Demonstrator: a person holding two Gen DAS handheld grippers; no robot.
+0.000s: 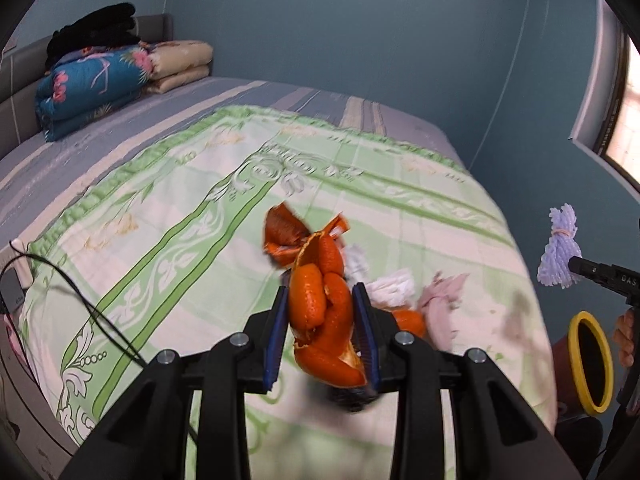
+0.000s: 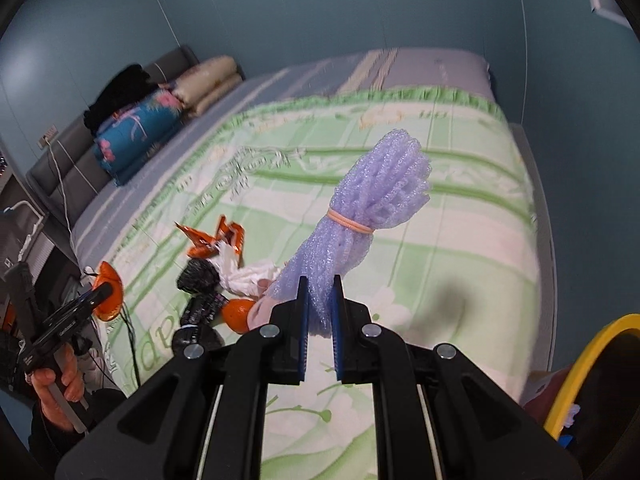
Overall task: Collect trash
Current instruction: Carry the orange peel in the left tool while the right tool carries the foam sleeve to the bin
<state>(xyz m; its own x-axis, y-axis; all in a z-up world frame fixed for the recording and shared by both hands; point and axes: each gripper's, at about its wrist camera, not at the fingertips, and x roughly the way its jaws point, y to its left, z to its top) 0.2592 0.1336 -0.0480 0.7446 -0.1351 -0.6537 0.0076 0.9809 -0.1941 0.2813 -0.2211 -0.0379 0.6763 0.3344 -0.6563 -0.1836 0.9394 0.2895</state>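
Left gripper (image 1: 325,332): jaws part-way closed, blue pads pressing both sides of a curled orange peel (image 1: 324,308), which stands above the bed. Right gripper (image 2: 320,312): jaws nearly together, clamping the lower end of a purple foam net (image 2: 360,216) bound by an orange rubber band (image 2: 352,222); the bundle juts up past the fingertips.

On the green floral bedspread (image 2: 460,240), near its close edge, lie an orange wrapper (image 2: 216,240), white tissue (image 2: 248,276), a black wrapper (image 2: 200,304) and another peel piece (image 2: 238,314), clustered and overlapping. The lowest items are half hidden behind the fingers; motion blur softens outlines.

A yellow-rimmed bin (image 2: 592,360) stands just beside the bed's near corner, cut off by the frame. The bedspread beyond the cluster is open.
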